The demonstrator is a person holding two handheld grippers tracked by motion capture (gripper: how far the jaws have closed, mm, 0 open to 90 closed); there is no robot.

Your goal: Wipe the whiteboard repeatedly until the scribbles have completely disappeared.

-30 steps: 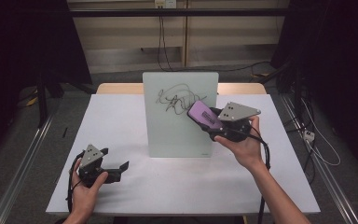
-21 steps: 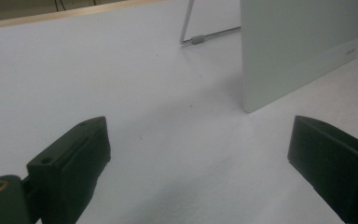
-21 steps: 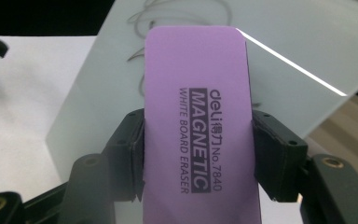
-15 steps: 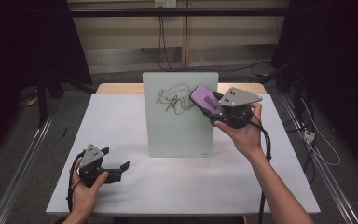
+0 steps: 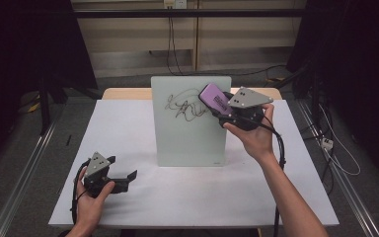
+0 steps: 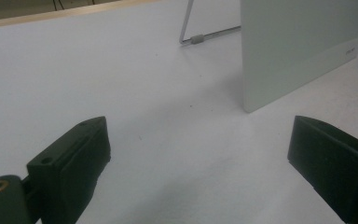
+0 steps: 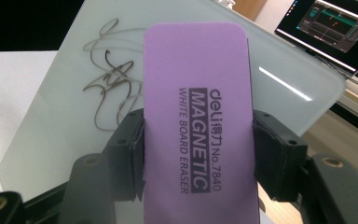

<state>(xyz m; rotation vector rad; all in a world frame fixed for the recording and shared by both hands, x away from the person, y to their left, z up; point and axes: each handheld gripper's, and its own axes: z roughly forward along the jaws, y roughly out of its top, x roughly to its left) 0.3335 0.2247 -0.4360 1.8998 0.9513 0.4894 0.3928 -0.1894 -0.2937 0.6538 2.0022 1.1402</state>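
The high view looks forward and down over the white table (image 5: 128,128). Both gripper views sit close, facing the upright glass whiteboard (image 5: 190,128) (image 6: 298,42) (image 7: 56,121), which all three share.

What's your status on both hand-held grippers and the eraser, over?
Right hand-held gripper shut on purple whiteboard eraser, raised at the scribbles on the upright whiteboard. Left hand-held gripper open, low over the table. Nothing in the way.

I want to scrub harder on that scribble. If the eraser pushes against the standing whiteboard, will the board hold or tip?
The whiteboard stands nearly upright on the table, propped by a thin wire leg, so a firm push may slide or tip it backward. Nothing braces it: the left gripper rests open, away from it. The eraser looks rigid.
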